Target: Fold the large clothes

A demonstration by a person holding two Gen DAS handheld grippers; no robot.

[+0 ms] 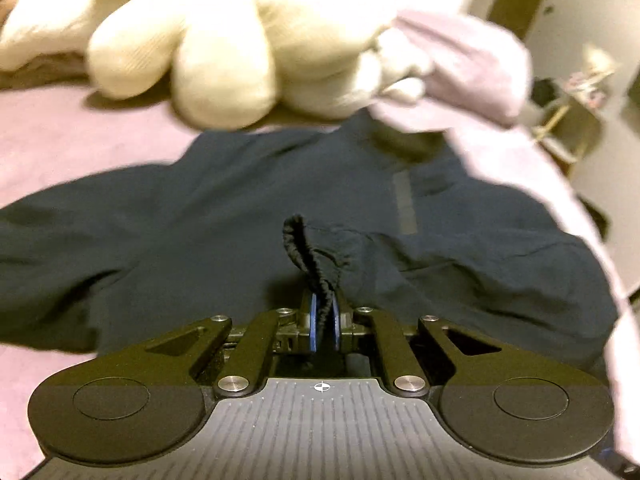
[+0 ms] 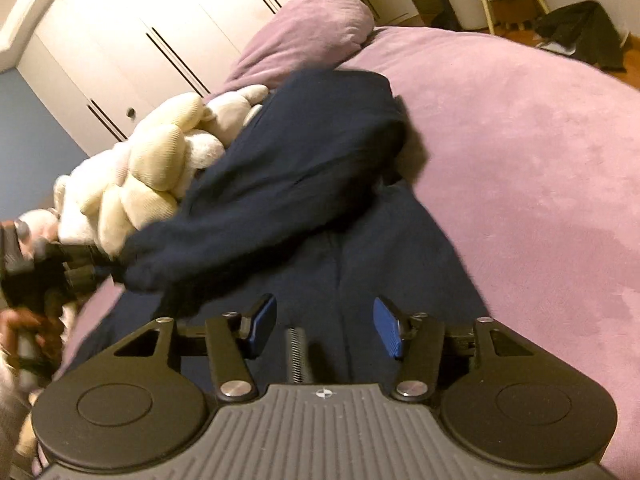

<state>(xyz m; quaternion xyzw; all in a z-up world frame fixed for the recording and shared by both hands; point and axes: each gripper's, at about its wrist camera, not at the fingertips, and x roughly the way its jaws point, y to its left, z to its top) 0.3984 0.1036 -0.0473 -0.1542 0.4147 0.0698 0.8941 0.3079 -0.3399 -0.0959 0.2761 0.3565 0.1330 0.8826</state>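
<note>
Pinching navy cuff (image 1: 306, 252), left tongs (image 1: 324, 312) (closed)

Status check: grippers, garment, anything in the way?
Left gripper shut on navy garment cuff. Right gripper open above it. Cream plush pile crowds far edge.

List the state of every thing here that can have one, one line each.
Left tool: shut on the elastic cuff.
Right tool: open, nothing between its pads, above the cloth.
Navy garment: unfolded, rumpled, one sleeve drawn across its body.
Wardrobe doors: closed.
Cream plush toys: heaped at the head of the bed.
</note>
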